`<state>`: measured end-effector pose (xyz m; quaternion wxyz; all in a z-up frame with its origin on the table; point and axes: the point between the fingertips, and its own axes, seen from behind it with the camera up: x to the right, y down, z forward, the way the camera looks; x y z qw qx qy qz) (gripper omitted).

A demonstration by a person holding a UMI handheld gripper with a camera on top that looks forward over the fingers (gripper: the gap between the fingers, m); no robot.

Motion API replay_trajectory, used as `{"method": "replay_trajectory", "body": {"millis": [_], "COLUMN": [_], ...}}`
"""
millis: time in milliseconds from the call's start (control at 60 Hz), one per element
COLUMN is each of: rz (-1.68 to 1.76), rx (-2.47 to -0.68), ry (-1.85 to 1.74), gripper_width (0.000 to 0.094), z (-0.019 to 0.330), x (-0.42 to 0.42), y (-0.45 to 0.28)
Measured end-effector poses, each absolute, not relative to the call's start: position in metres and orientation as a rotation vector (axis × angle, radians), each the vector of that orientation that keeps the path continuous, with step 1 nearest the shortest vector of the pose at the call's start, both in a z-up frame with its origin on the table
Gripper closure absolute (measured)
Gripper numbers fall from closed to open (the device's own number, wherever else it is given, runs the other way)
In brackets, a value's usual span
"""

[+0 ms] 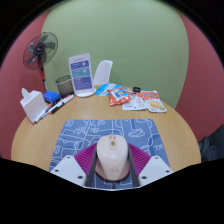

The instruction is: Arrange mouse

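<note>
I see the mouse [113, 158] between the two fingers [113, 170] of my gripper, and both coloured pads [84, 163] seem to press on its sides, so I judge the fingers are clamped on it. The mouse is pale, with its nose pointing away from me. It sits over the near edge of the dark patterned mouse mat [112, 138], which lies on the round wooden worktop [40, 135]. I cannot tell if the mouse touches the mat or is held a little above it.

I hold the mouse along its length because the flat sides give the pads a good grip. The mat is probably the place where it belongs, so I think the task is near its end: I must put it straight in the middle and let go.

Beyond the mat are some snack packets [136, 98], a white sign stand [82, 75], a dark cup [64, 85] and a tissue box [34, 103]. A fan [41, 50] stands behind the worktop. All are well apart from the mouse.
</note>
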<state>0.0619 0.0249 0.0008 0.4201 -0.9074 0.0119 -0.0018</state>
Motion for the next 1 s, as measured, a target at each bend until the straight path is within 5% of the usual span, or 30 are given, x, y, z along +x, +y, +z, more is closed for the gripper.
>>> {"method": "replay_trajectory", "body": {"millis": [50,133,183,583,1000], "rz": [-0.014,-0.012,-0.020,-0.136,-0.194], "rx": [-2.284,-2.282,-2.276,-2.148,-2.123], "ry": [0.019,0.005,0.006,0.022,0.066], "gripper_width": [0.0335,0.0070,0.0123,0.0093,0.0094], "z": [-0.001,0.008,0.020,0.158,0.201], "x": [0.063,0.061,0.061,0.040,0.016], "y": [0.022,0.015,0.009,-0.122,-0.253]}}
